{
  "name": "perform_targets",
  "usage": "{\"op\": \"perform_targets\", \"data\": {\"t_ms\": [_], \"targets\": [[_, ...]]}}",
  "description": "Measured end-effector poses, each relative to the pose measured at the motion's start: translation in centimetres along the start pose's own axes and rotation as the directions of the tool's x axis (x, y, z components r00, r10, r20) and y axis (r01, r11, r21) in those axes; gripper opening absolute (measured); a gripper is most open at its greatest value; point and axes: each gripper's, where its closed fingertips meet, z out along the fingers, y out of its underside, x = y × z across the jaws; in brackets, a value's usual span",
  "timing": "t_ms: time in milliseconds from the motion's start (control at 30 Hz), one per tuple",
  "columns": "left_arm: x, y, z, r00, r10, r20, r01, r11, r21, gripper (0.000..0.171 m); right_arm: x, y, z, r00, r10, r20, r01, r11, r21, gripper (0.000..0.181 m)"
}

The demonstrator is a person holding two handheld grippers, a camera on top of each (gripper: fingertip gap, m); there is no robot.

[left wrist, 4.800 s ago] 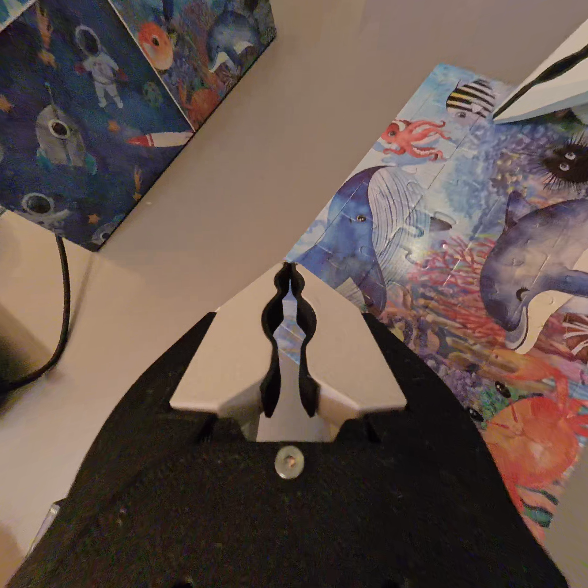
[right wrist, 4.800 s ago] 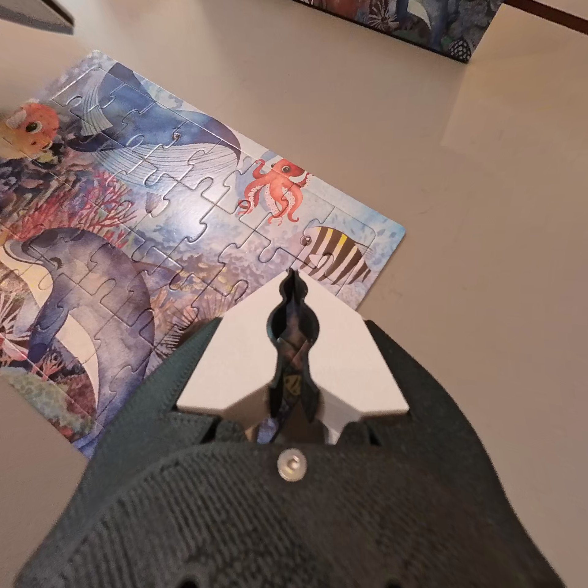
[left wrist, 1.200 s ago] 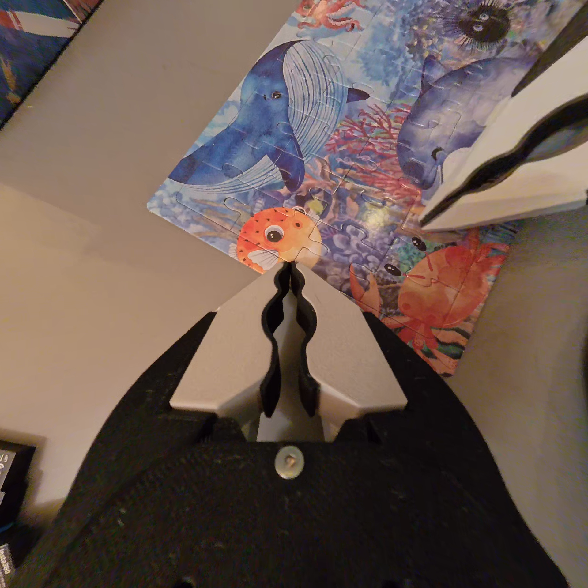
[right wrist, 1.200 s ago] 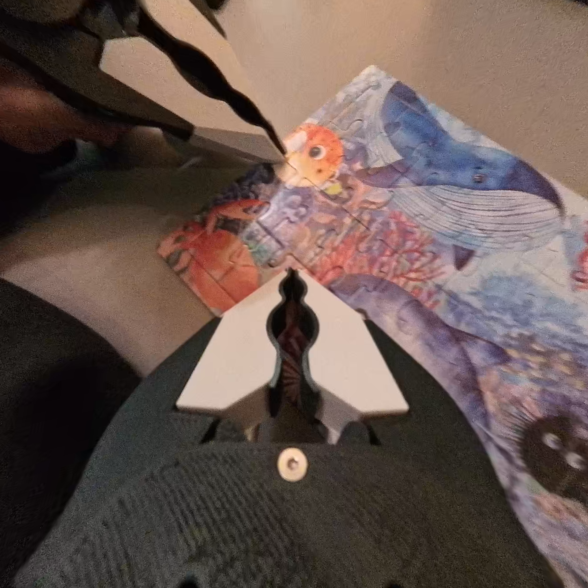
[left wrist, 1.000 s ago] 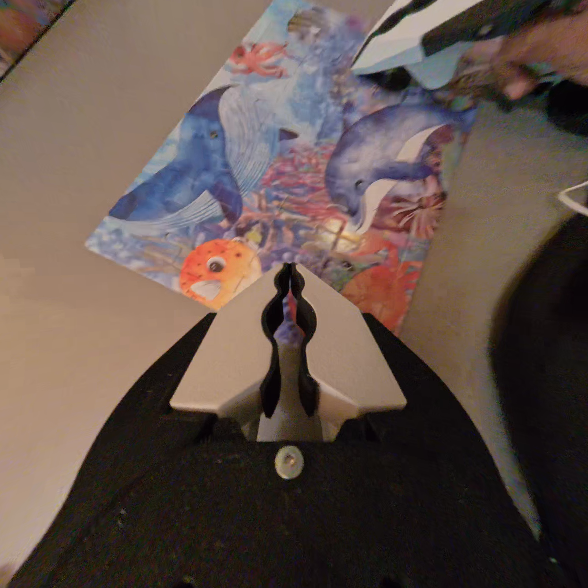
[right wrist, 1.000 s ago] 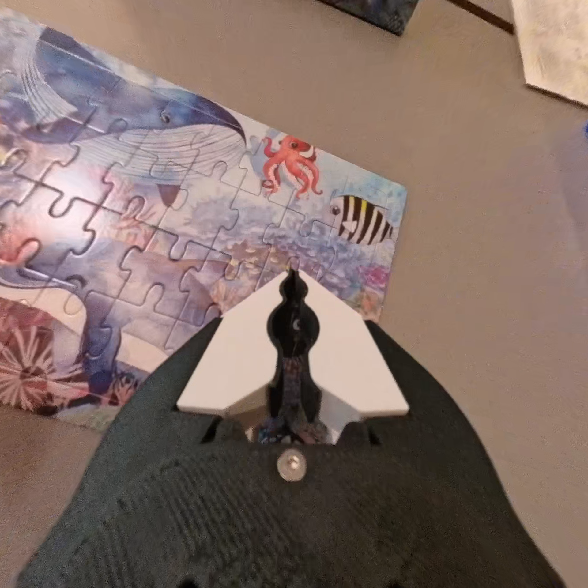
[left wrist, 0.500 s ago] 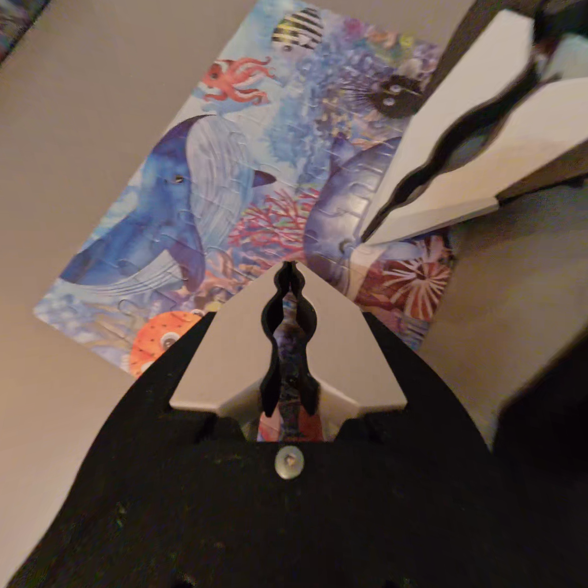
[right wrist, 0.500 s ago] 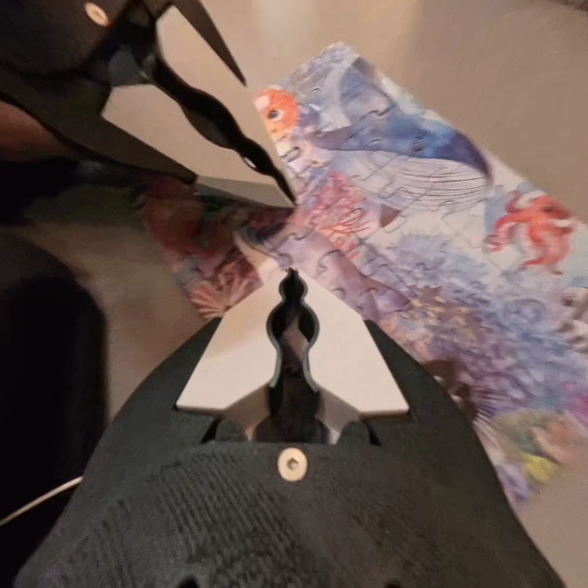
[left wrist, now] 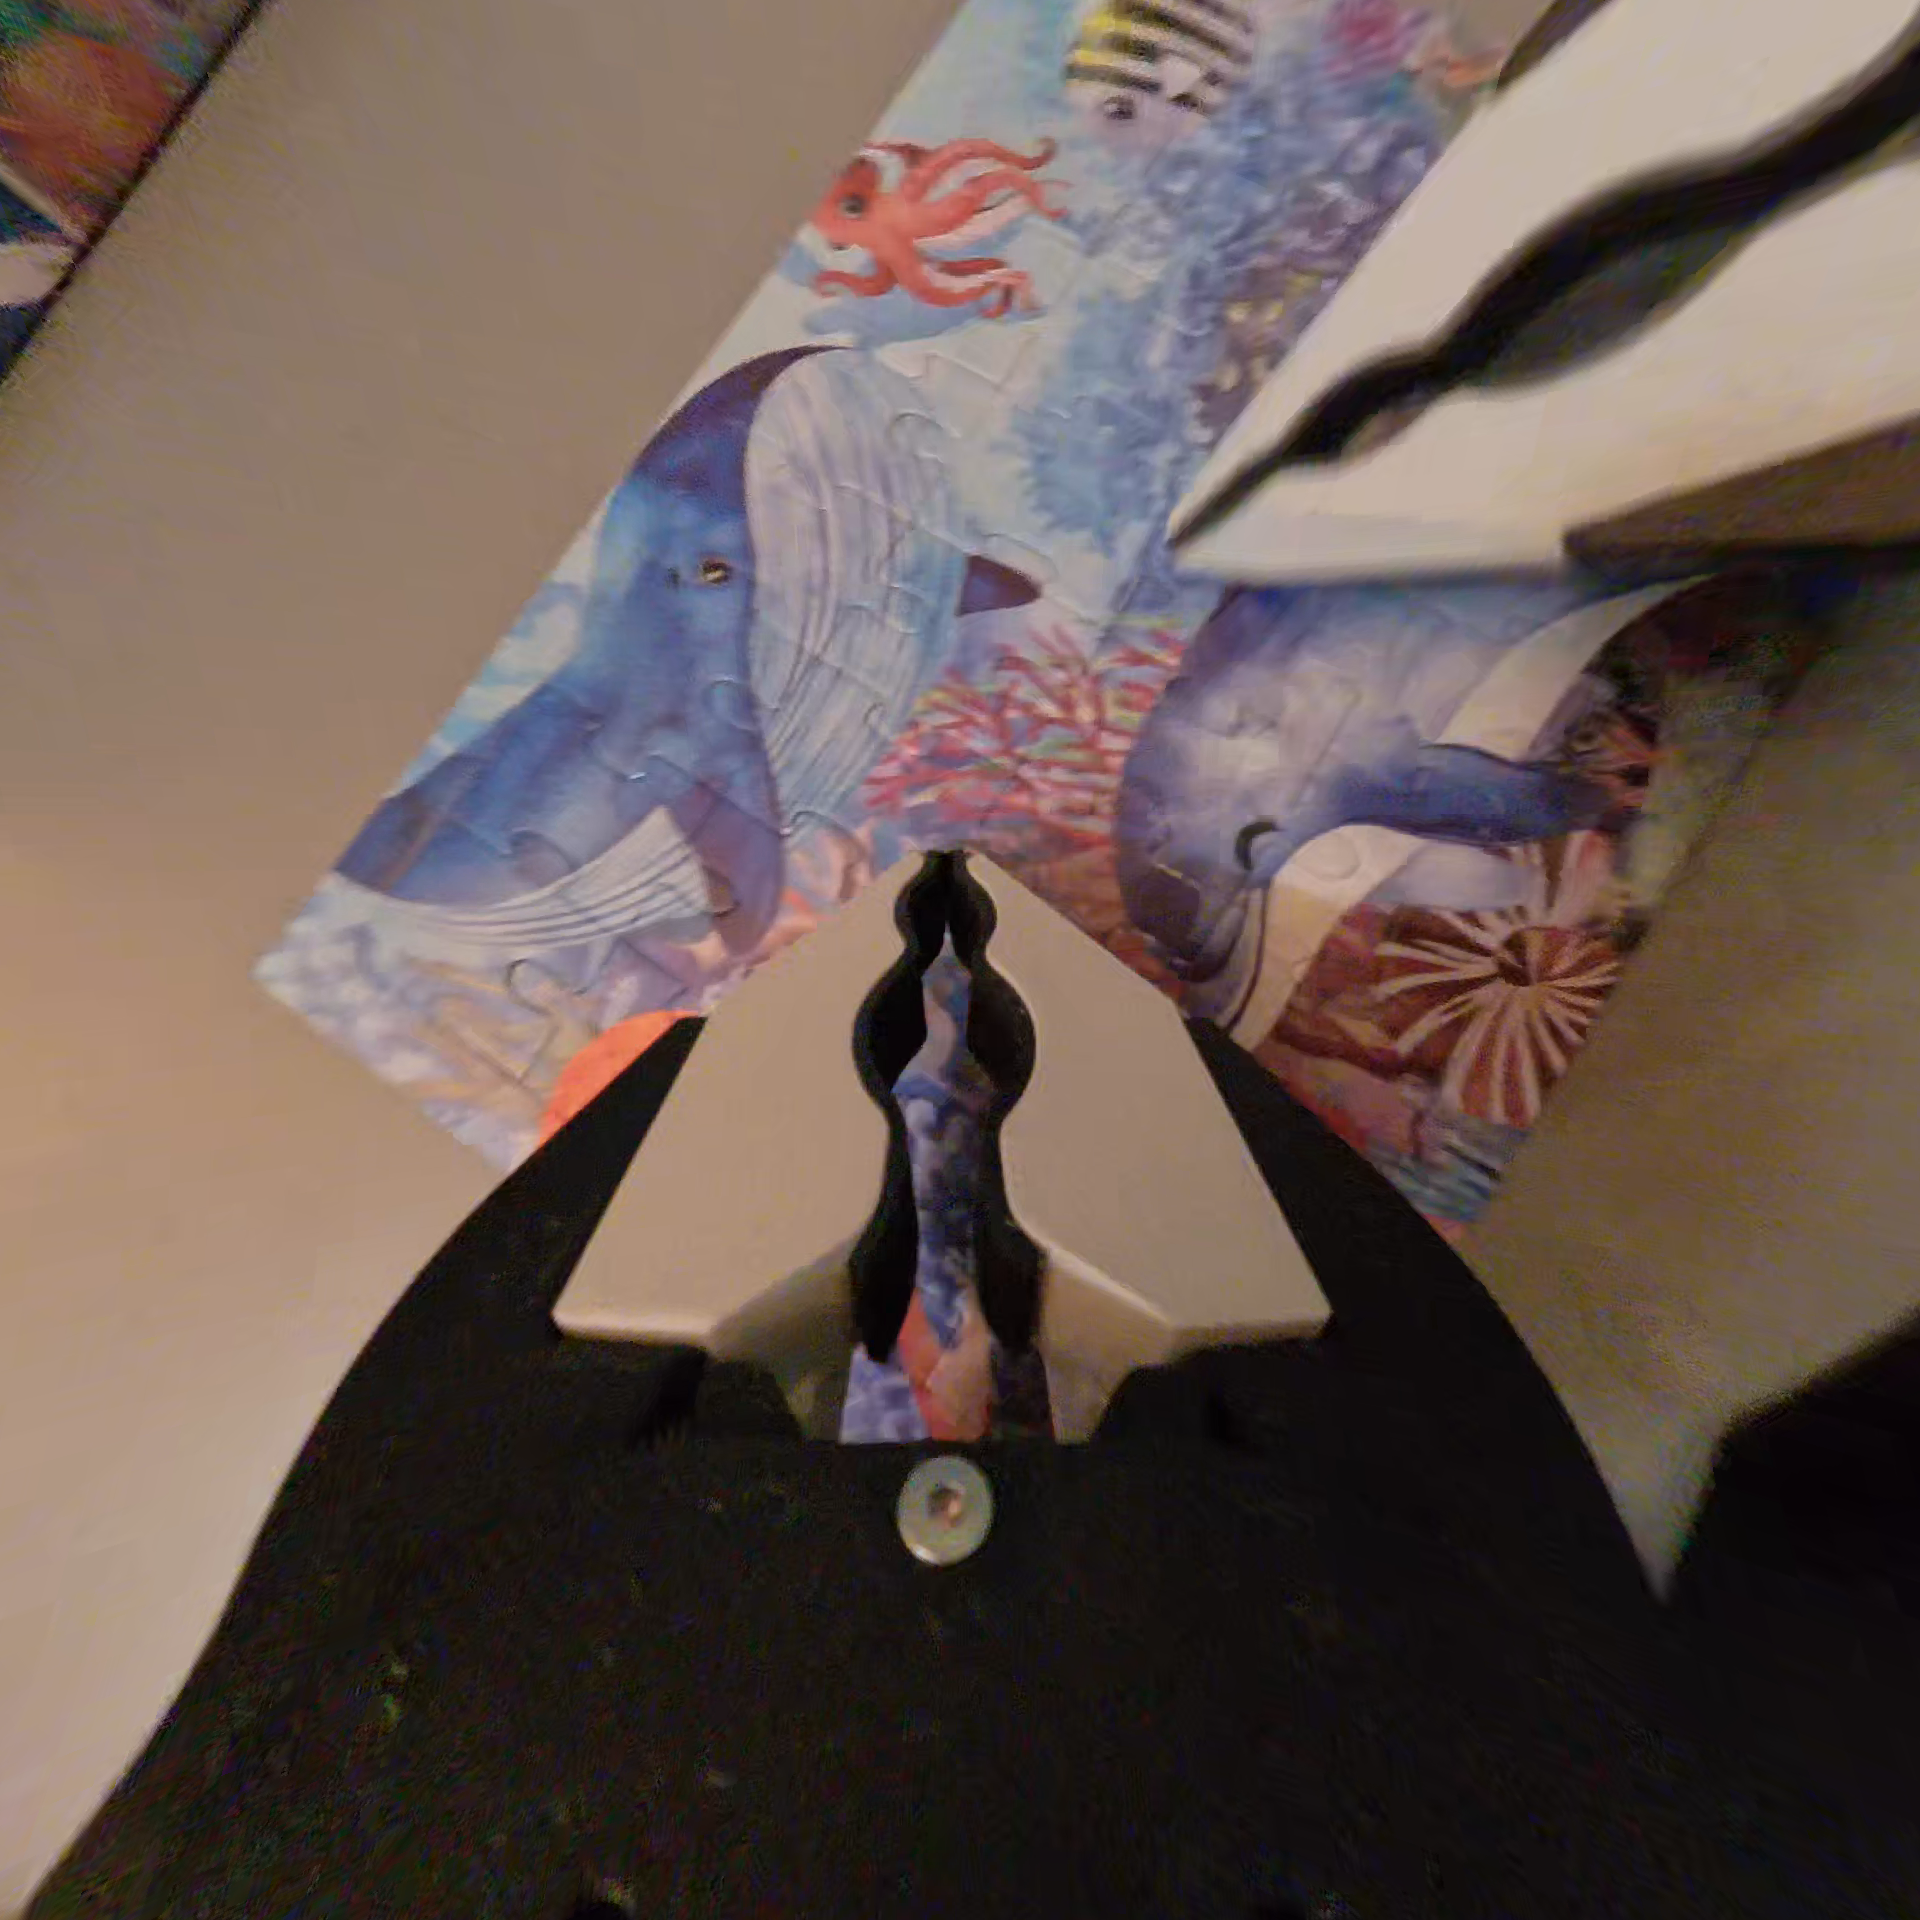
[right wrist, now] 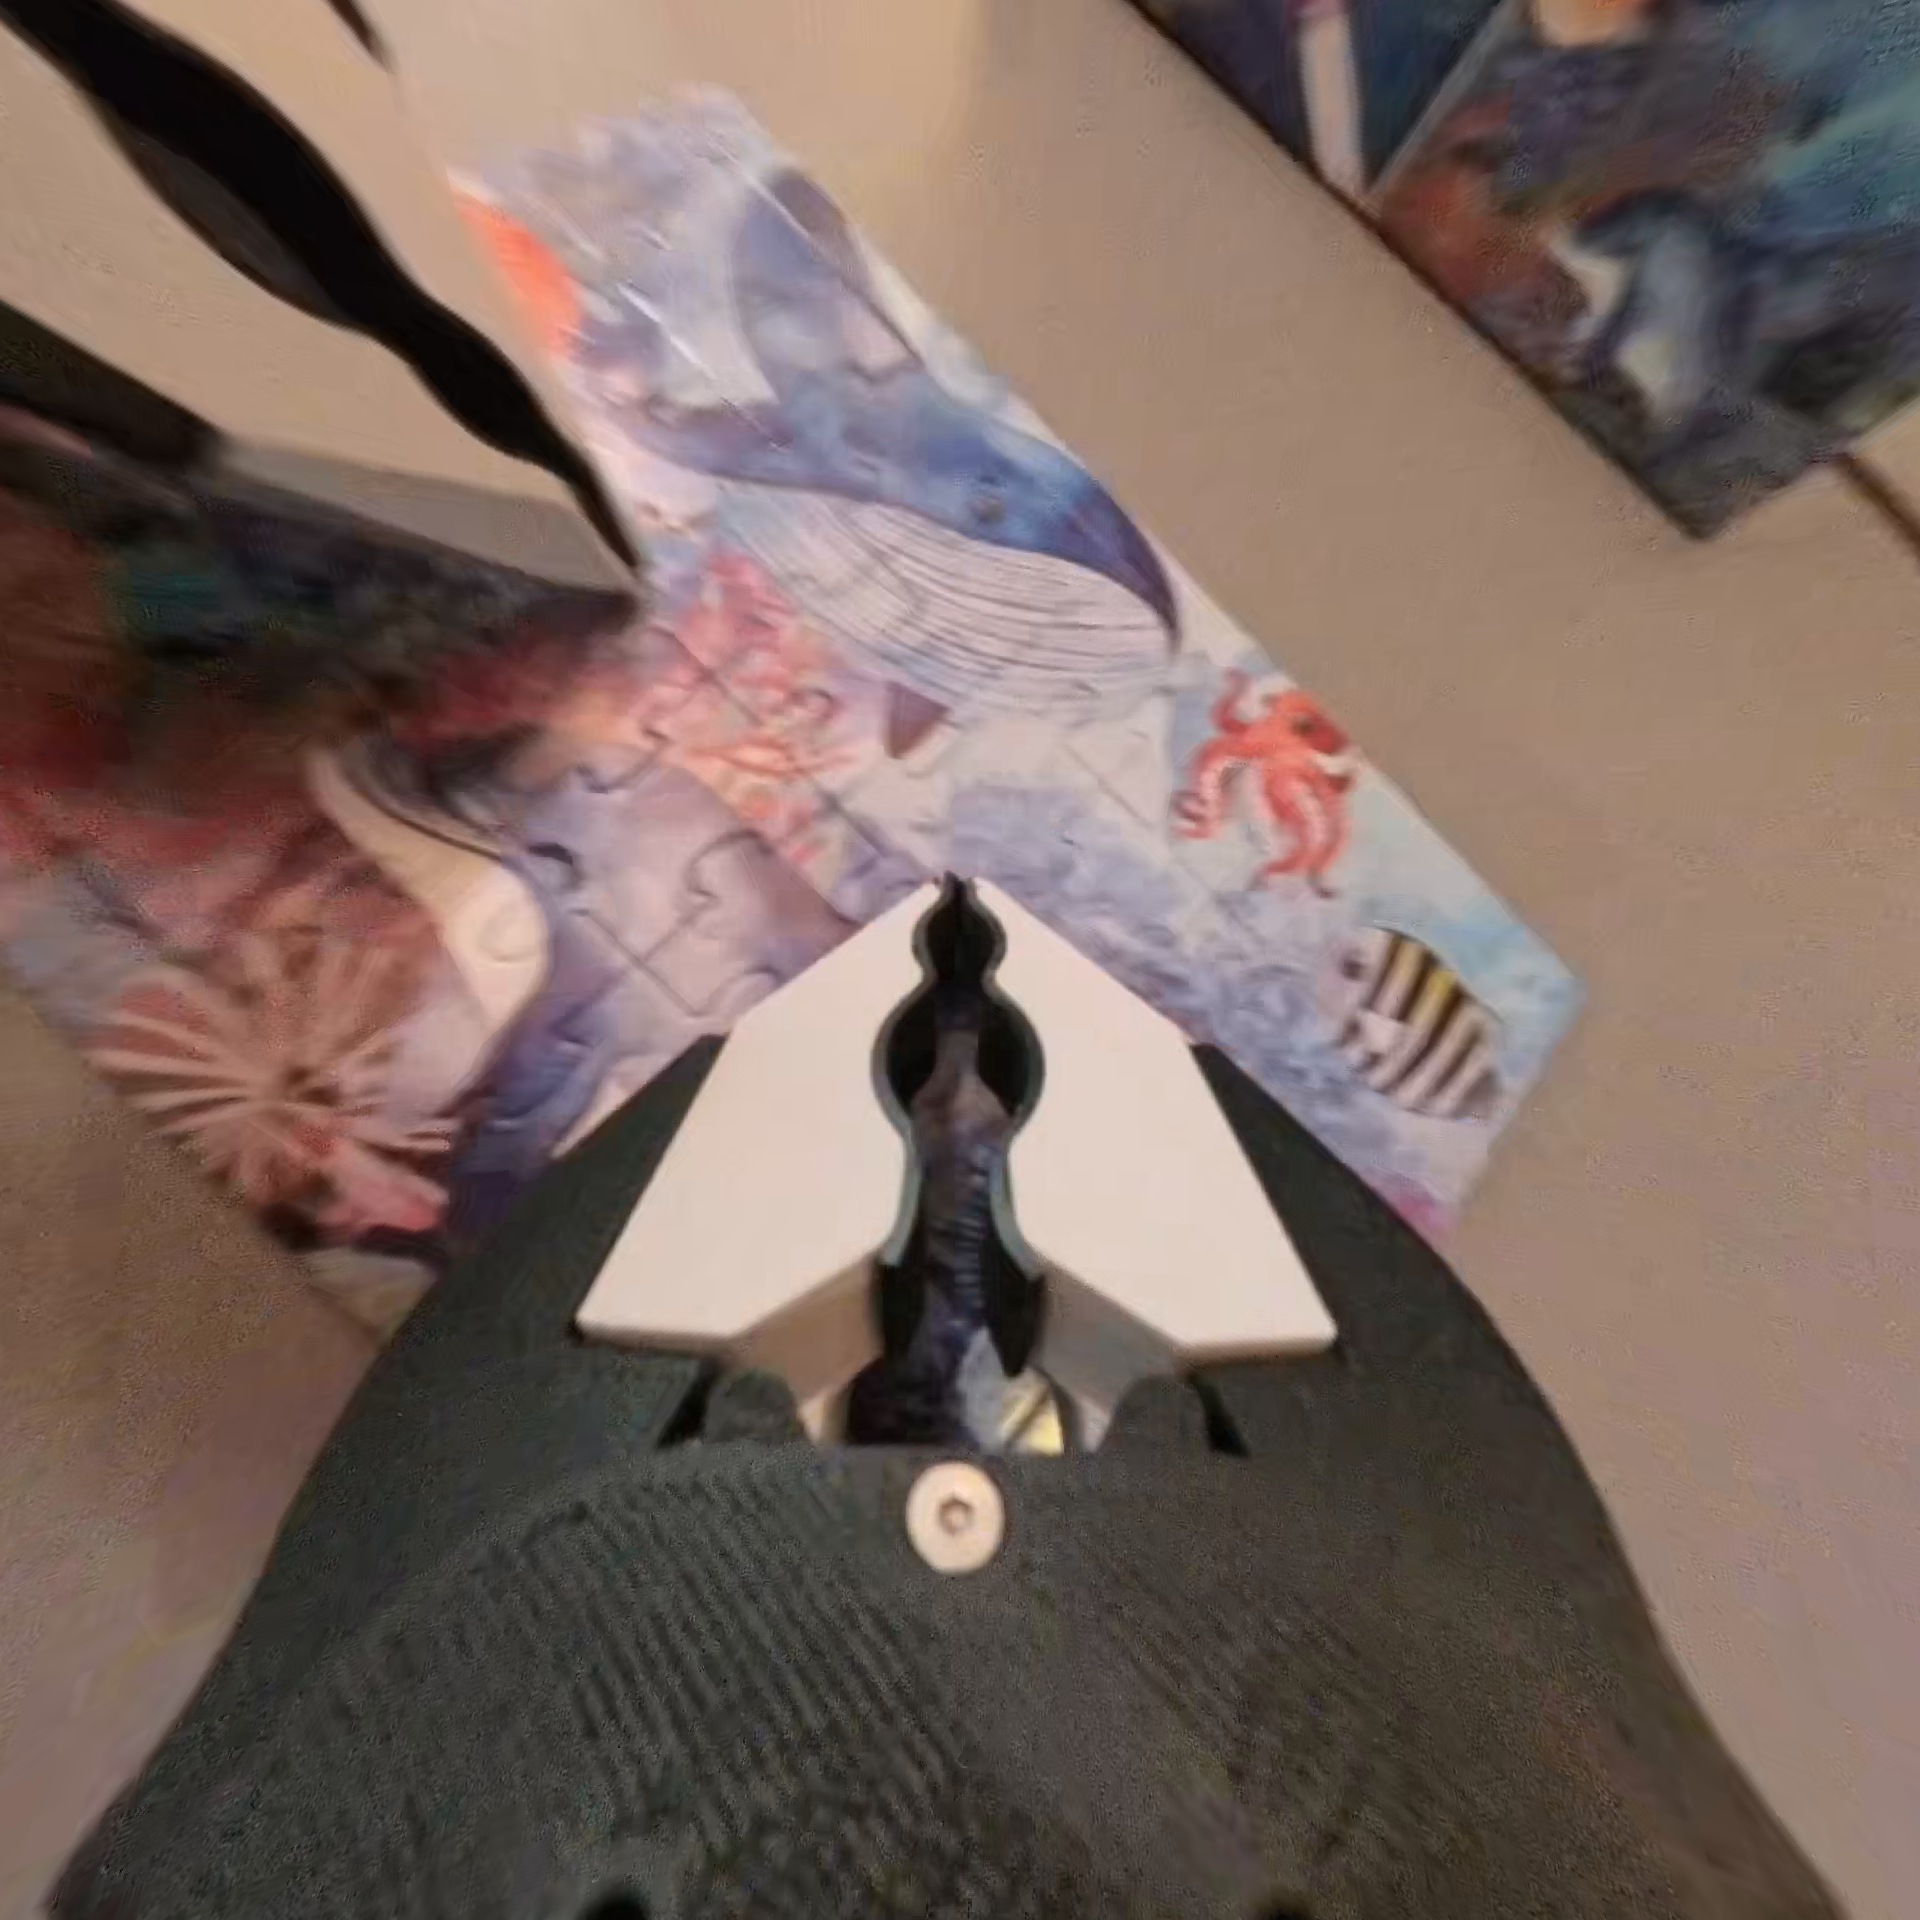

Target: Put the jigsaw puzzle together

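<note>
The jigsaw puzzle [left wrist: 831, 644] lies flat on the tan table as one joined sea picture with a whale, a red octopus, a striped fish, a dolphin and an anemone. It also shows, blurred, in the right wrist view [right wrist: 935, 582]. My left gripper [left wrist: 948, 862] is shut and empty, low over the puzzle's middle between whale and dolphin. My right gripper [right wrist: 956, 888] is shut and empty over the dolphin's side of the puzzle. Each shows in the other's view: the right gripper [left wrist: 1195, 530] at upper right, the left gripper [right wrist: 620, 556] at upper left. Their tips are close together.
The picture-covered puzzle box [right wrist: 1662, 229] stands beyond the puzzle's far long edge; a corner of it shows at the top left of the left wrist view [left wrist: 62, 125]. Bare tan table [left wrist: 312, 416] surrounds the puzzle. A dark shape fills the lower right corner [left wrist: 1829, 1475].
Both grippers have kept moving over the puzzle, still shut. The left view has closed in on the whale and dolphin. The right view has swung so the octopus, striped fish and box show.
</note>
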Motion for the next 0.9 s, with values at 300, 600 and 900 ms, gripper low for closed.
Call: {"op": "perform_targets", "data": {"t_ms": [300, 600, 900], "targets": [[2.1, 0.9, -1.0, 0.991, -0.006, -0.132, 0.003, 1.000, -0.018, 0.000, -3.9, -0.1, -1.1, 0.967, -0.044, 0.251, 0.041, 0.999, 0.018, 0.000], [0.8, 1.6, -2.9, 0.985, -0.066, -0.158, 0.063, 0.998, -0.020, 0.000, 0.7, 1.6, -3.3, 0.973, 0.110, 0.202, -0.112, 0.994, 0.001, 0.000], [0.3, 1.3, -1.2, 0.994, -0.049, -0.097, 0.043, 0.997, -0.058, 0.000, 2.7, 3.5, -3.0, 0.987, 0.086, 0.136, -0.077, 0.995, -0.070, 0.000]]}}
